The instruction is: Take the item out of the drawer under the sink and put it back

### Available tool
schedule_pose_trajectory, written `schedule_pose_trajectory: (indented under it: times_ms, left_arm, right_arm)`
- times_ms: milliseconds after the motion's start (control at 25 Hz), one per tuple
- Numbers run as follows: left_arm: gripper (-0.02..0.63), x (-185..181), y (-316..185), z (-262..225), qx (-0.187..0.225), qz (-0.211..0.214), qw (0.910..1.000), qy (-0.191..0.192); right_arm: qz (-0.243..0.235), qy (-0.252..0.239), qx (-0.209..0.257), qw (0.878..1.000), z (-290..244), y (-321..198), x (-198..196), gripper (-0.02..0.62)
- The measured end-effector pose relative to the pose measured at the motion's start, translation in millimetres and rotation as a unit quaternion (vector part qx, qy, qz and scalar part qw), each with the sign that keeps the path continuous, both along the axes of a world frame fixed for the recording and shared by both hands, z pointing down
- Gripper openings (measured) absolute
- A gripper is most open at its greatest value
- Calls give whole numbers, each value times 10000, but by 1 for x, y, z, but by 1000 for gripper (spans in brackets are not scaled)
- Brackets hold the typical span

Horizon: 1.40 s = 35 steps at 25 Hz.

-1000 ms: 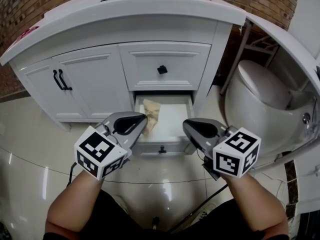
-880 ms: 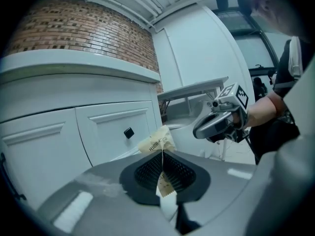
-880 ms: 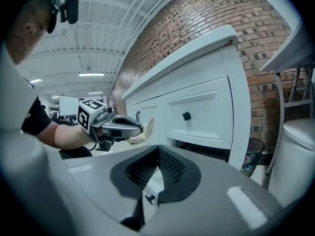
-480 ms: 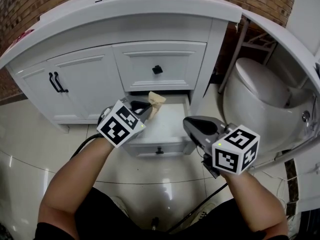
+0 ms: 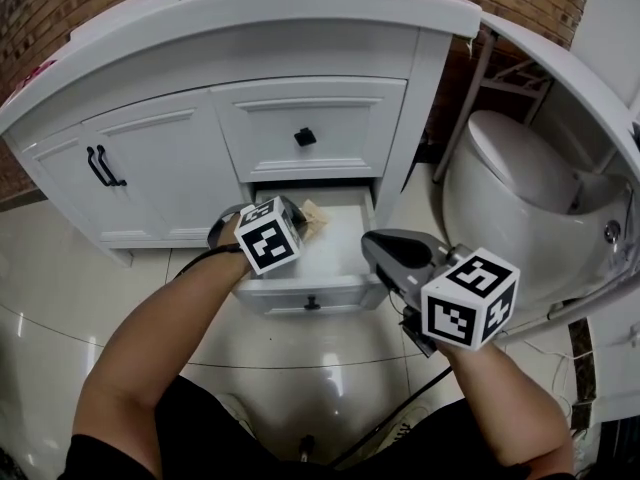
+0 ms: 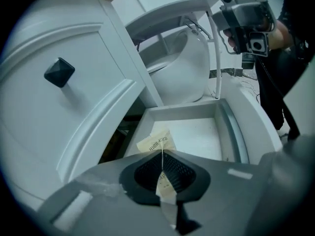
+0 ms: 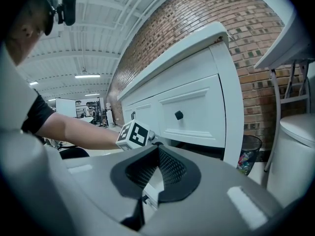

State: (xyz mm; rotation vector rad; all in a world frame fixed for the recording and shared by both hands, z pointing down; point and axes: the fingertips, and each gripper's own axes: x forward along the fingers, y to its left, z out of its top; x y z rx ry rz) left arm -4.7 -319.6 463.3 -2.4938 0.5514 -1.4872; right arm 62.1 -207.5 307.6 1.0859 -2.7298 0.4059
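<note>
In the head view, my left gripper point(image 5: 300, 218) reaches into the open bottom drawer point(image 5: 310, 290) of the white vanity point(image 5: 150, 158), pinching a tan paper packet point(image 5: 316, 211) over the drawer's inside, while my right gripper point(image 5: 373, 246) hangs just off the drawer's right side. In the left gripper view my jaws are closed flat on the packet's lower part, and its printed top pokes out above the white drawer floor. It looks feather-light, thin and floppy, so I judge a gentle pinch on the flat face suits it, as it could crease or slip. In the right gripper view my jaws meet with nothing between them.
</note>
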Motion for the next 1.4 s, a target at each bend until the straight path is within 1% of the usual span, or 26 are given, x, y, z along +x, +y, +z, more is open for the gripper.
schedule_pose_trajectory:
  times_ms: [120,200,240,320,360,640,760,1000,1120,1200,1320,1400]
  left_arm:
    - [18,5,-2,9,-190,53,9998,28]
    - [23,7,-5,13,-246,72,9997,30]
    - [29,7,-6,16,-280,65,9996,-2]
    - [64,4,-7,24,-388,7,9992,-68]
    - [67,3,-7,26,-415,-7,9991,-74]
    - [66,2,-5,20,-364,19,9993,-51]
    - [63,2,-6,11,-317,-22,9995,42]
    - [8,5,-3,-21,-128,-99,9985,514]
    - [8,4,5,-37,-24,-139,9971,750]
    - [6,5,14,-56,89,-165,9941,1064]
    - [6,2,30,-86,239,-238,9861,1624]
    - [6,-2,42,-104,373,-254,9809,1892]
  right_arm:
    - [-20,-6,-10,10000,0,-1,0,8]
    - [-19,-15,-6,10000,-1,-1,0,8]
    - [-17,-23,-3,10000,-1,-2,0,8]
    - [-14,-36,1,10000,-1,-2,1,8]
    - [-16,-39,3,10000,-2,-2,1,8]
    - [-38,-5,-7,10000,0,-1,-1,8]
    - [-47,7,8,10000,-1,0,-3,8]
    - [-49,35,32,10000,0,0,-5,8]
    - [-47,42,35,10000,-1,2,-6,8]
    - [-60,41,48,10000,-3,4,-7,8]
    - [-100,42,80,9999,-5,8,-10,8]
    - [-121,46,105,9999,-7,11,-11,8]
